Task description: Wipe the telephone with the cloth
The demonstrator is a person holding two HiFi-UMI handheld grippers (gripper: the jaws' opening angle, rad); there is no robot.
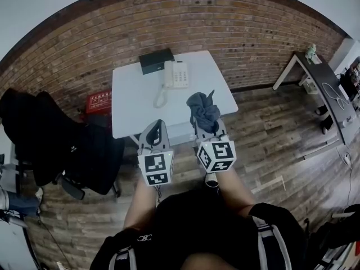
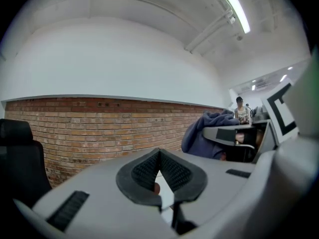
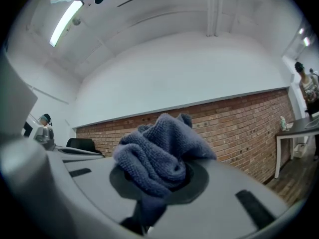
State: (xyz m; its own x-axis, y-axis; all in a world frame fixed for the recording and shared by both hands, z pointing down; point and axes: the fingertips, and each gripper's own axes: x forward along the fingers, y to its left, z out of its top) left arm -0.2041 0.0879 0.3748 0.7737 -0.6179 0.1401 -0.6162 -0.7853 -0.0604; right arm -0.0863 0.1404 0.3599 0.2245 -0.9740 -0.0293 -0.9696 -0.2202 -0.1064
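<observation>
A brick wall is running behind a white counter (image 1: 129, 106), and a wooden floor is lying all around it.

The telephone (image 1: 179, 73) is sitting at the far side of the counter, close to the wall. Its long side is pointing away from the person. Its handset is lying along its left side, and the curly cord (image 1: 160, 99) is hanging down toward the near edge. A black box (image 1: 156, 61) is sitting just beside the phone, at its back left.

The blue-grey cloth (image 1: 203, 110) is sticking up in a bunch from the right hand-held gripper (image 1: 207, 129). The jaws are squeezing it tight in the middle. The phone is lying straight ahead of this hand-held gripper and a bit to the left, well apart from it. I think the cloth needs to go forward and down over the counter to reach it.

The left hand-held gripper (image 1: 157, 129) is closed, with its pads pressing together on nothing. The phone is lying ahead and a bit to its right, about as far as from the other one.

Nothing is standing on the counter between the cloth and the phone. Only the cord is lying near the path.

A black chair with dark clothes (image 1: 56, 139) is standing off to the left. A red box (image 1: 100, 101) is sitting by the wall. Another desk (image 1: 326, 89) is standing far to the right.
</observation>
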